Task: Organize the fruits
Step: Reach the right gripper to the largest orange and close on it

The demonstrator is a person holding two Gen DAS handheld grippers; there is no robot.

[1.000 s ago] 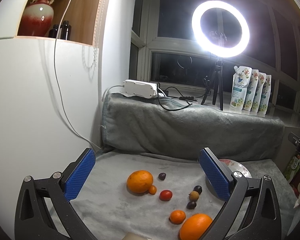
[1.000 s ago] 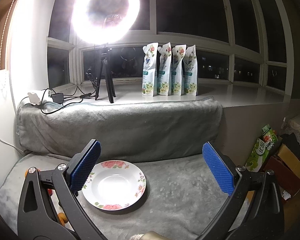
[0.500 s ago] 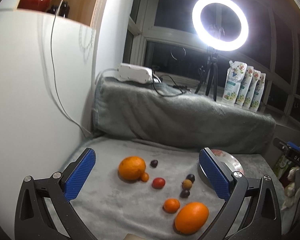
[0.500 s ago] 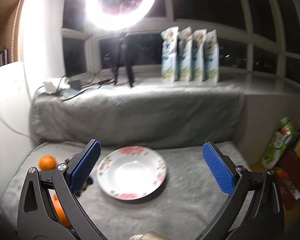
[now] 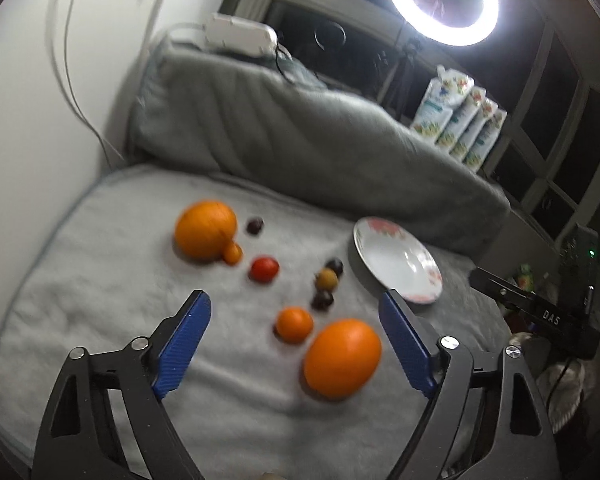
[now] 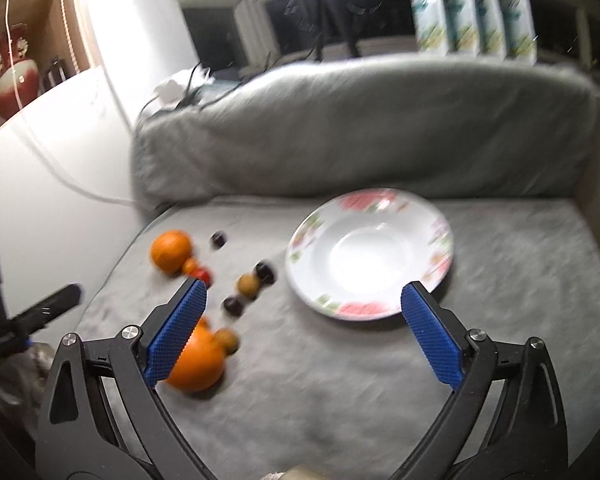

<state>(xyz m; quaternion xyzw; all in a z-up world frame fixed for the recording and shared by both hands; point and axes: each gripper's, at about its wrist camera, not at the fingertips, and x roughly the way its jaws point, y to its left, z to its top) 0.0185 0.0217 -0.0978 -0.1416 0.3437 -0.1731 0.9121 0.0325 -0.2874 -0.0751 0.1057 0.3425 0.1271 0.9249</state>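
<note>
Both claws, left claw (image 5: pixel 294 354) and right claw (image 6: pixel 303 330), spread wide, grasping nothing. Large orange (image 5: pixel 342 358) lower centre, beside empty floral plate (image 5: pixel 396 266): firm, round, roll-prone; best pinched across its middle.

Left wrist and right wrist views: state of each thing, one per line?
Left tool: open, holding nothing, above the fruit.
Right tool: open, holding nothing, near the plate.
Plate: upright on the grey blanket, nothing in it.
Two big oranges: loose on the blanket, outside the plate.
Tomato: on the blanket, apart from the plate.
Ring light: lit.
</note>
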